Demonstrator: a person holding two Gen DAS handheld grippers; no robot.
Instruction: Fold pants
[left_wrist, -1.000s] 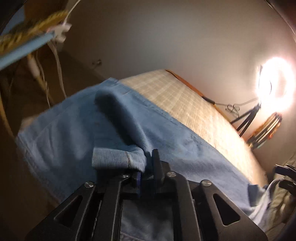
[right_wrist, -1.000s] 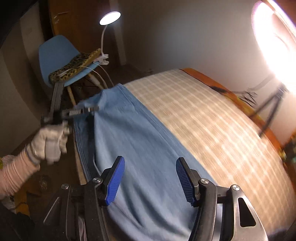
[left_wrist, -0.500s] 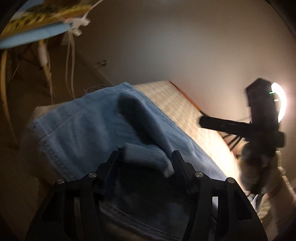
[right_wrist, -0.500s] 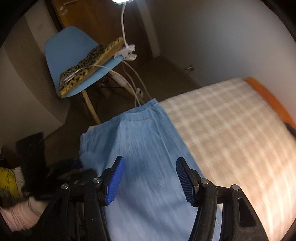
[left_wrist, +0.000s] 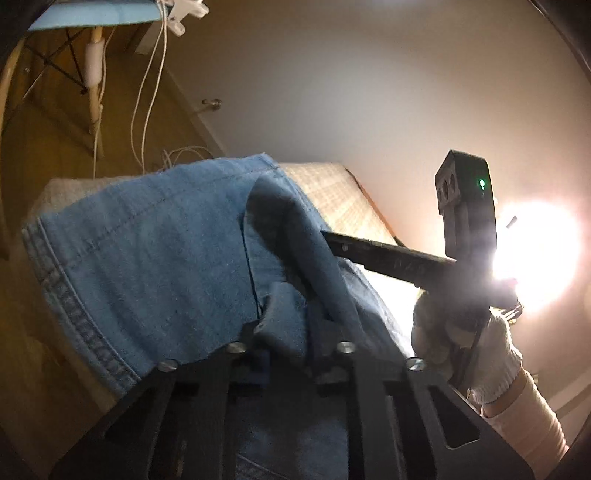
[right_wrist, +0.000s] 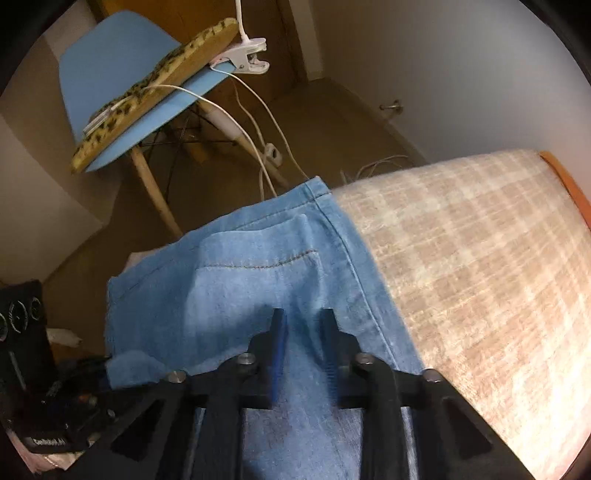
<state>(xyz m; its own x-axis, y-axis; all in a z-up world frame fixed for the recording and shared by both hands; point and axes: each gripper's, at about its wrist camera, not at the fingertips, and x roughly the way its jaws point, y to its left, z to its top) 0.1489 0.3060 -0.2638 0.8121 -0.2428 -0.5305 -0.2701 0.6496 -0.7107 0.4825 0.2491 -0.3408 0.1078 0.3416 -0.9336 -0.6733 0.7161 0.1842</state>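
Observation:
Light blue denim pants (left_wrist: 155, 258) lie along the near edge of a bed, also in the right wrist view (right_wrist: 258, 280). My left gripper (left_wrist: 288, 350) has a raised fold of denim between its fingers, which stand a little apart under the cloth. My right gripper (right_wrist: 303, 332) sits on the pants with its jaws nearly closed, a narrow strip of denim between the blue pads. The right gripper also shows from the left wrist view (left_wrist: 332, 240), touching the raised fold. The left gripper shows at the lower left of the right wrist view (right_wrist: 85, 384).
The bed has a beige plaid cover (right_wrist: 480, 266) with an orange edge (right_wrist: 565, 184). A blue chair (right_wrist: 122, 92) with a leopard cushion and a clipped lamp stands on the floor beyond. White cables (right_wrist: 266, 147) trail there. A bright ring light (left_wrist: 532, 258) glares at right.
My right gripper moved in over the pants toward the left one and its jaws closed from wide open to nearly shut. The left gripper, clamped a second ago, now stands partly open.

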